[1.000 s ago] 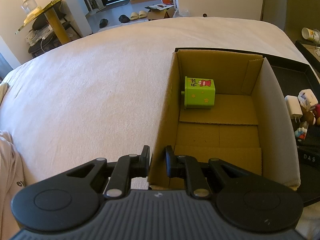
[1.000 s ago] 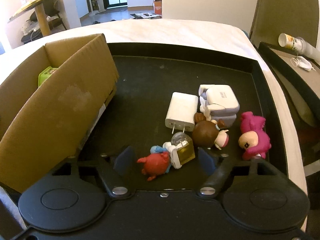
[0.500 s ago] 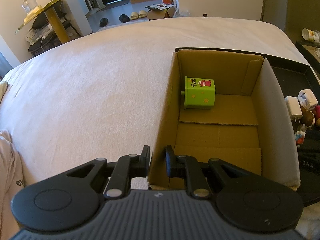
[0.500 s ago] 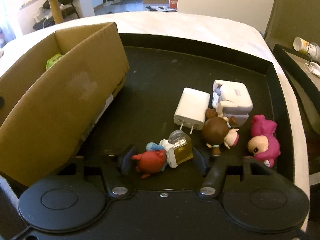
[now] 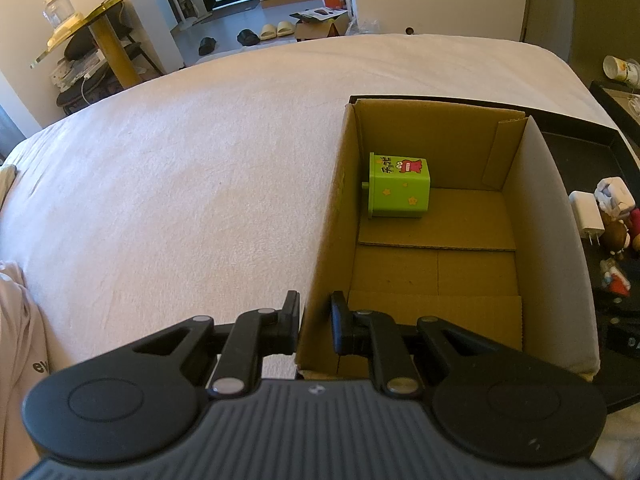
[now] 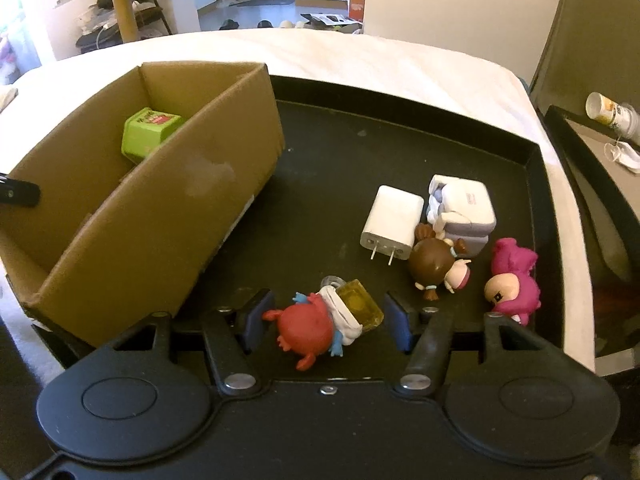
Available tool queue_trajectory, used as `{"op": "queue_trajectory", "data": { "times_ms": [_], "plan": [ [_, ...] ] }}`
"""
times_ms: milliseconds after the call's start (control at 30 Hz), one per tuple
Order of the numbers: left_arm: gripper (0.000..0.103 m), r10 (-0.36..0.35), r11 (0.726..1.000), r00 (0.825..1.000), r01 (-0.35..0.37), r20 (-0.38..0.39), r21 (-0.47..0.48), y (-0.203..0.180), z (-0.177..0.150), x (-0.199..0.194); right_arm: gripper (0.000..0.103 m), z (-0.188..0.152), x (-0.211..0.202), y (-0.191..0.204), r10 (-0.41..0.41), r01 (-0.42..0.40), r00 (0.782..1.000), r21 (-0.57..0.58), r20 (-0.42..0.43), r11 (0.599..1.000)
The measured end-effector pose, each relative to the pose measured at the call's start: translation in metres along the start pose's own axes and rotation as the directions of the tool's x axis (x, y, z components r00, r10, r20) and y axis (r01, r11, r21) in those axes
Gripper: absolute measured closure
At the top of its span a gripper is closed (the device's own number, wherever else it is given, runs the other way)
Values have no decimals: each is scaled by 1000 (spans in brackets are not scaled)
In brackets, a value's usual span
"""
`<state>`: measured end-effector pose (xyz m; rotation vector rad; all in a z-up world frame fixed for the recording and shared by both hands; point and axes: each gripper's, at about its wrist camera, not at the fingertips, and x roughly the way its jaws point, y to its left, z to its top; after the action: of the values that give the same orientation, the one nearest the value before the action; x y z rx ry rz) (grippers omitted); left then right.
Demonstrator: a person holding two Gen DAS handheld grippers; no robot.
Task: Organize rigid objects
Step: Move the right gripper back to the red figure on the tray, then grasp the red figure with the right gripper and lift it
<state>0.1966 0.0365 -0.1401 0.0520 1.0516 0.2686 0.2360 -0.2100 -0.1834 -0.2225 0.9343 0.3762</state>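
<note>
My left gripper (image 5: pixel 315 312) is shut on the near left wall of the open cardboard box (image 5: pixel 332 208), one finger on each side. A green cartoon cube (image 5: pixel 400 192) lies inside the box at the far left. In the right wrist view, my right gripper (image 6: pixel 328 316) is shut on a red toy figure (image 6: pixel 308 328) that has a white and yellow piece attached, just above the black tray (image 6: pixel 320 180). Further right on the tray lie a white charger (image 6: pixel 392 220), a white folding adapter (image 6: pixel 460 208), a brown doll (image 6: pixel 432 260) and a pink figure (image 6: pixel 512 280).
The box (image 6: pixel 172 232) stands partly on the tray's left side, on a white-covered surface (image 5: pixel 180 180). A second dark tray (image 6: pixel 580 140) with a paper cup (image 6: pixel 608 110) sits to the right. A pale garment (image 5: pixel 16 320) lies at the near left.
My right gripper's jaws closed in on the red toy figure, then rose slightly and rolled, so the box interior now shows. The left gripper and the box stayed still.
</note>
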Motion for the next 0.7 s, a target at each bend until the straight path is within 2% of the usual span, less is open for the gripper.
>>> {"op": "queue_trajectory", "data": {
  "times_ms": [700],
  "plan": [
    [89, -25, 1000, 1000, 25, -9, -6, 3, 0, 4, 44, 47, -53, 16, -12, 20, 994, -79, 110, 997]
  ]
}}
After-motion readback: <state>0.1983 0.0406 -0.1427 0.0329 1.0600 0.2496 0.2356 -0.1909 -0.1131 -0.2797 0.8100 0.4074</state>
